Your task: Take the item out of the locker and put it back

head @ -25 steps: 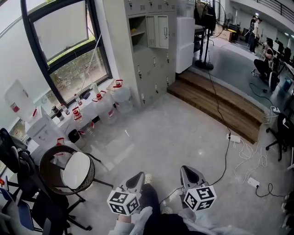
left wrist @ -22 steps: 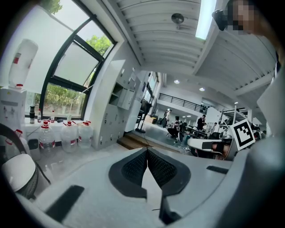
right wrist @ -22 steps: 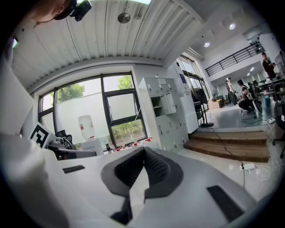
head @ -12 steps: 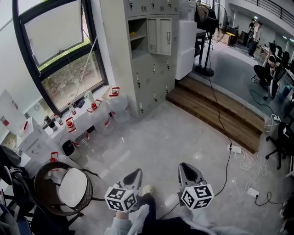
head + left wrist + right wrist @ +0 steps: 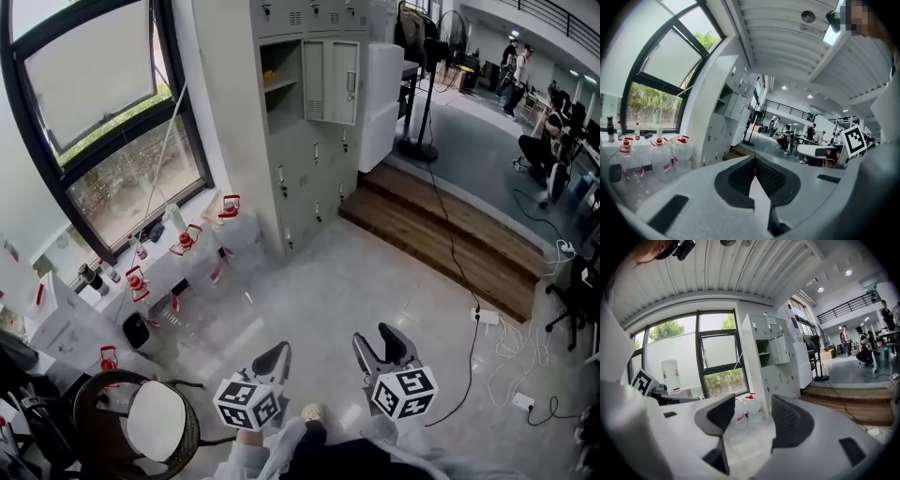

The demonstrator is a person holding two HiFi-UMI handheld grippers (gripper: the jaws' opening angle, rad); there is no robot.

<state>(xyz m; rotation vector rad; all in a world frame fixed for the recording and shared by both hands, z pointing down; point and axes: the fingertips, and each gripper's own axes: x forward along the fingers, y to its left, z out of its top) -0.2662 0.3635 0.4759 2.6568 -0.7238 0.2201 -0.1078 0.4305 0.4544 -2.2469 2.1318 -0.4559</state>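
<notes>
The locker bank [image 5: 309, 178] stands in the upper middle of the head view, well apart from me across the floor. One compartment [image 5: 279, 86] near its top has its door [image 5: 339, 82] swung open. Whatever sits inside is too small and shadowed to make out, so I can only judge. Anything that fits on that shallow shelf is probably light, but I cannot tell if it is stiff, soft or slick. I would take it across its middle, squarely and gently, and test the weight before drawing it past the door edge.

My left gripper [image 5: 272, 361] is at the bottom of the frame, its fingers pressed together on nothing. The right gripper [image 5: 382, 345] has just been spreading its fingers. They now stand partly apart, with only floor and the distant water jugs [image 5: 228, 214] showing between them.

Compared with a second ago, the lockers sit larger and lower in the frame. The jugs under the window have slid toward the left. The chair [image 5: 155, 422] has dropped into the lower left corner. The right fingers, closed then, are now open.
</notes>
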